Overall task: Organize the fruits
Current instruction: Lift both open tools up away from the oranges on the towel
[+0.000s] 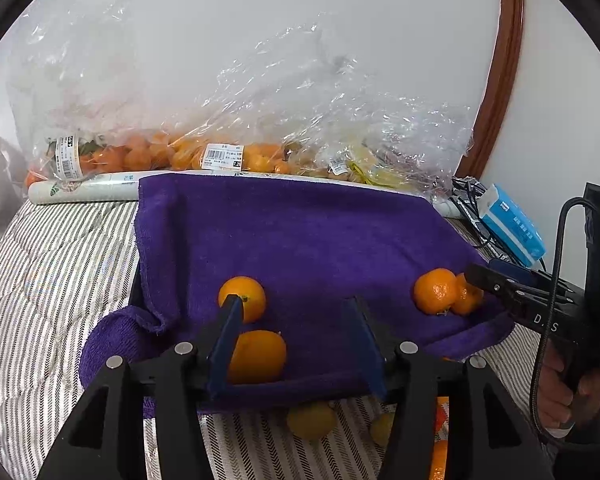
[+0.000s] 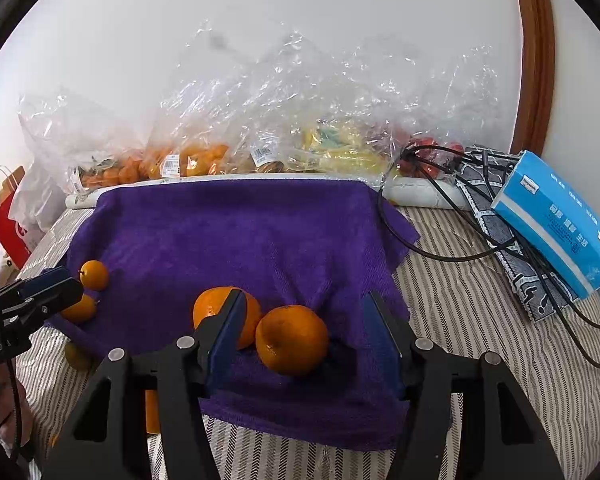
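A purple towel (image 1: 292, 232) (image 2: 236, 232) lies over a raised surface on the striped bed. Two mandarins (image 1: 256, 356) (image 1: 244, 298) sit on it by my left gripper (image 1: 294, 320), which is open with the nearer mandarin just inside its left finger. Two more mandarins (image 2: 292, 340) (image 2: 212, 308) sit by my right gripper (image 2: 304, 320), open, with one between its jaws, untouched. The right gripper also shows in the left wrist view (image 1: 484, 280) beside that pair (image 1: 436, 290). The left gripper shows in the right wrist view (image 2: 56, 288) by its pair (image 2: 94, 275).
Clear plastic bags of fruit (image 1: 188, 152) (image 2: 260, 144) line the wall behind a white roll (image 1: 84, 192). A blue tissue pack (image 2: 556, 220), cables (image 2: 440, 240) and a patterned cloth lie at right. Yellowish fruits (image 1: 312, 420) lie on the striped cover below the towel's front edge.
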Tool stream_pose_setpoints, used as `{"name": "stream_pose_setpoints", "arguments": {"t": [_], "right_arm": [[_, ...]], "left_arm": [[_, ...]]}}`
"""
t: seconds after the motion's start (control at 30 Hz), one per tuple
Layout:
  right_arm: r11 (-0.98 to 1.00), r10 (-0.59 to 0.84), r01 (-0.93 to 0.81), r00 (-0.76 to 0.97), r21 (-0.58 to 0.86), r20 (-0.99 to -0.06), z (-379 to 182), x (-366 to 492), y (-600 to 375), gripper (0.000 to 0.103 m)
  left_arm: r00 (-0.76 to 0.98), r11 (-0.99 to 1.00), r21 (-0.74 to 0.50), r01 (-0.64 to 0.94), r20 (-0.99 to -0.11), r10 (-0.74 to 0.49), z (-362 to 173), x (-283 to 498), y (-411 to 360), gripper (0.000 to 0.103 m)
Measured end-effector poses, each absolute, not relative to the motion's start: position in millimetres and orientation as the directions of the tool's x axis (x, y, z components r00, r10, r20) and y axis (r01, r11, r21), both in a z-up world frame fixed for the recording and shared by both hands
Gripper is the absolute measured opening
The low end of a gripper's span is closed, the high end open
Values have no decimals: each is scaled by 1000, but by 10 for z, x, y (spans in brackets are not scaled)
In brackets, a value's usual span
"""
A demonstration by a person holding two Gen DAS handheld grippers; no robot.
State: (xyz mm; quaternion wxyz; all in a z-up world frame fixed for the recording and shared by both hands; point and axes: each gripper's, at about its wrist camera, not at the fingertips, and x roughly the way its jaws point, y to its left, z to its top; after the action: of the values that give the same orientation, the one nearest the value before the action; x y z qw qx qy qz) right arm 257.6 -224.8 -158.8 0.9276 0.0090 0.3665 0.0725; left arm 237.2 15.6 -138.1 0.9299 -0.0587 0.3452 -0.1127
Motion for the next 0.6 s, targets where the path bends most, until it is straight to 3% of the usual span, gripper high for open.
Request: {"name": "stream_pose_setpoints", "arguments": {"t": [0.6], "right_arm": [[988, 143, -140, 728, 58, -670, -1570, 2545, -2201, 60]], "left_arm": [[740, 967, -186, 175, -623, -254, -1364, 2345, 135, 53]]}}
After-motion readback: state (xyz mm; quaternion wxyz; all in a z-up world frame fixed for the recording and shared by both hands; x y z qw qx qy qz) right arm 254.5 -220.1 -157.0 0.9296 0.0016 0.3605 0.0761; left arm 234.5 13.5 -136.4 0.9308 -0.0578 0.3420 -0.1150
